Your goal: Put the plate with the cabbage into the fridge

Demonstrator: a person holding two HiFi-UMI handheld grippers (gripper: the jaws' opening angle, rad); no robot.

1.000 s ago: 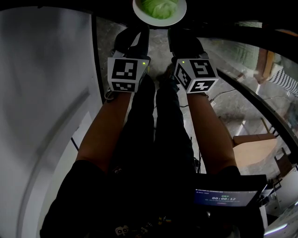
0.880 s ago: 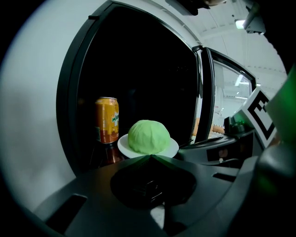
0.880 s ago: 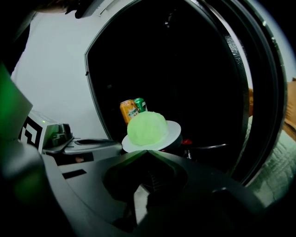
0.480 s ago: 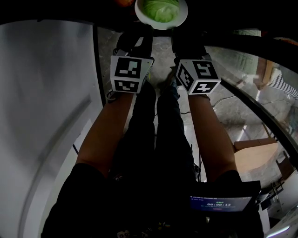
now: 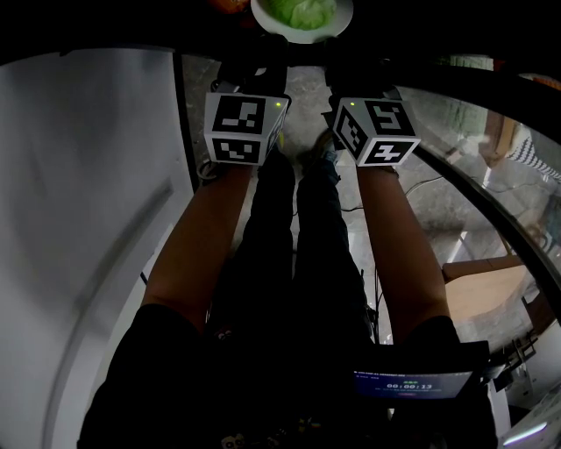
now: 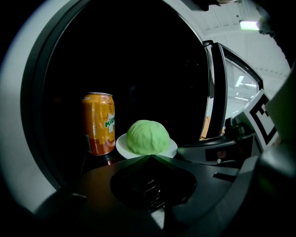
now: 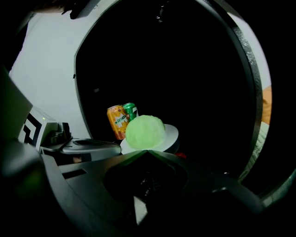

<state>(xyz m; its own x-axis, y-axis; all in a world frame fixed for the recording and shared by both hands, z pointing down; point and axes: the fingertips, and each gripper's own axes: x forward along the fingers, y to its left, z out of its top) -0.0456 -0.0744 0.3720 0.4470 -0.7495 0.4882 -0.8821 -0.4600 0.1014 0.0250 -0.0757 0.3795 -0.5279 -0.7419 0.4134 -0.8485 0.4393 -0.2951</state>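
Beside a shiny can (image 6: 98, 122), smooth domed cabbage (image 6: 147, 137) tops a round plate (image 6: 120, 146).

There is one white plate (image 5: 302, 39) and one green cabbage (image 5: 302, 10). There are two drink cans, one orange Mirinda can (image 6: 98, 122) and one green can (image 7: 131, 110), and there is one fridge (image 6: 138, 60). Two tools show, the left tool (image 6: 150, 157) and the right tool (image 7: 147, 152), with one marker cube on each, a left cube (image 5: 239, 129) and a right cube (image 5: 377, 130), plus two bare forearms (image 5: 197, 237) and one small lit screen (image 5: 410, 384).
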